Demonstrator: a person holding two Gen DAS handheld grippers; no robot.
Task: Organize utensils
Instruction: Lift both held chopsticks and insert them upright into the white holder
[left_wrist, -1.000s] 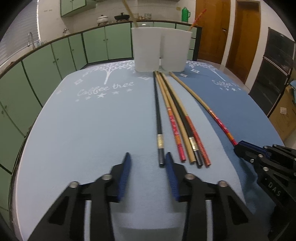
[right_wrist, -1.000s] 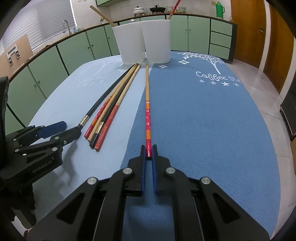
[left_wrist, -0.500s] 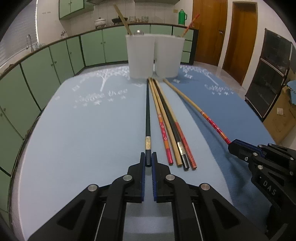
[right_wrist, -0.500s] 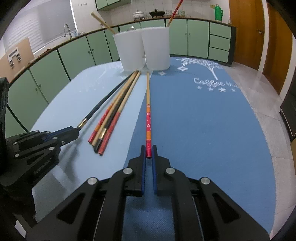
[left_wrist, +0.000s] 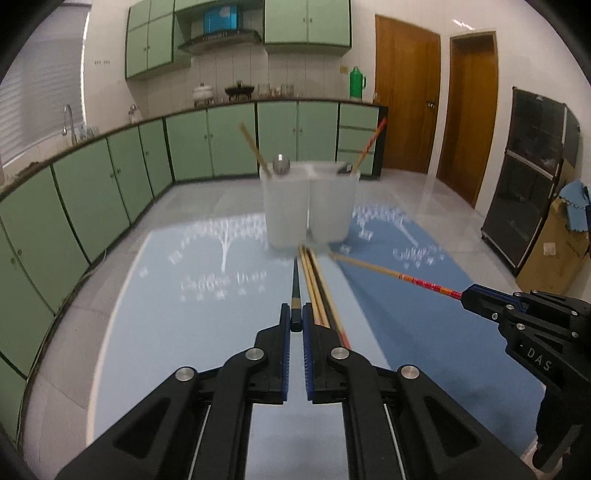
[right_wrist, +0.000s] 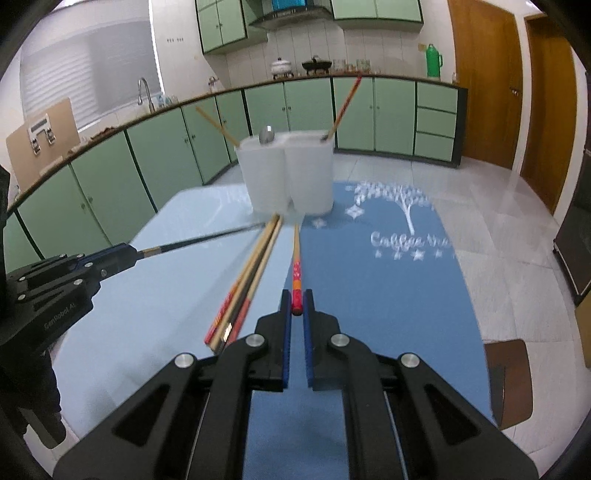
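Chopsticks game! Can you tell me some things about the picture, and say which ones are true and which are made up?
1. The left gripper is shut on the black chopstick. True.
2. The right gripper is open and holds nothing. False: it is shut on the red chopstick.
3. Two white cups stand side by side at the far end of the mat. True.
4. Both cups are empty. False: chopsticks and a spoon stick out of them.
5. Some chopsticks lie loose on the mat. True.
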